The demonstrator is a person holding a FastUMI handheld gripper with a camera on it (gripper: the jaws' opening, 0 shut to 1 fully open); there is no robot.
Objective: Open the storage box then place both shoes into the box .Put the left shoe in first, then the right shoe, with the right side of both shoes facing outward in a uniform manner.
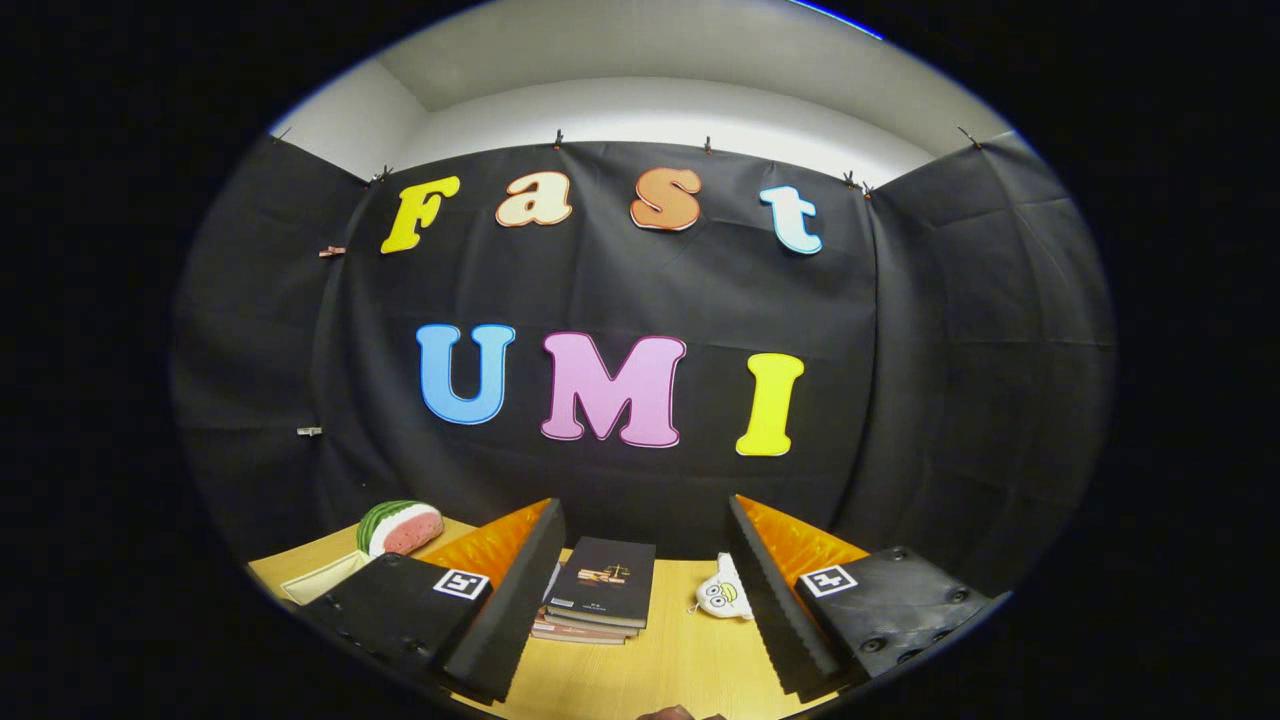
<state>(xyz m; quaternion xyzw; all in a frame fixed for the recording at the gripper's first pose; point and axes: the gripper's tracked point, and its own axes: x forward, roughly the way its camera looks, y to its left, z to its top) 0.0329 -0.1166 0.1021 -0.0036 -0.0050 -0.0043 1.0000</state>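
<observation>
1. Pale wood grain runs across the table (690, 660) that we see low in the gripper view, stretching from the near edge back to the black cloth wall (620, 290) of the booth.

2. We find the gripper (640, 520) held level and raised, looking far more at the wall than down at the table, its two fingers (520, 590) spread wide apart with nothing between them but open air.

3. Each finger slants inward as it reaches away from us, and each carries a small square black-and-white marker (461, 584) on its near body.

4. Between the fingers and beyond their tips, we see a stack of books (600, 592) lying flat on the table, a dark-covered one on top.

5. Just right of the stack, close to the inner edge of the right finger, lies a small white soft toy with round cartoon eyes (724, 592).

6. Far to the left, beyond the left finger, a watermelon-slice plush (399, 527) rests on the table near the wall, with a flat pale item (322, 578) beside it, partly hidden by the finger; we cannot tell what that item is.

7. At the near edge of the table, between the finger bases, a small dark reddish shape (668, 713) pokes into sight; we cannot tell what it is.

8. Above the cloth, a plain white wall and ceiling (650, 90) close the booth.

9. We cannot place the storage box or the shoes from this angle.
</observation>
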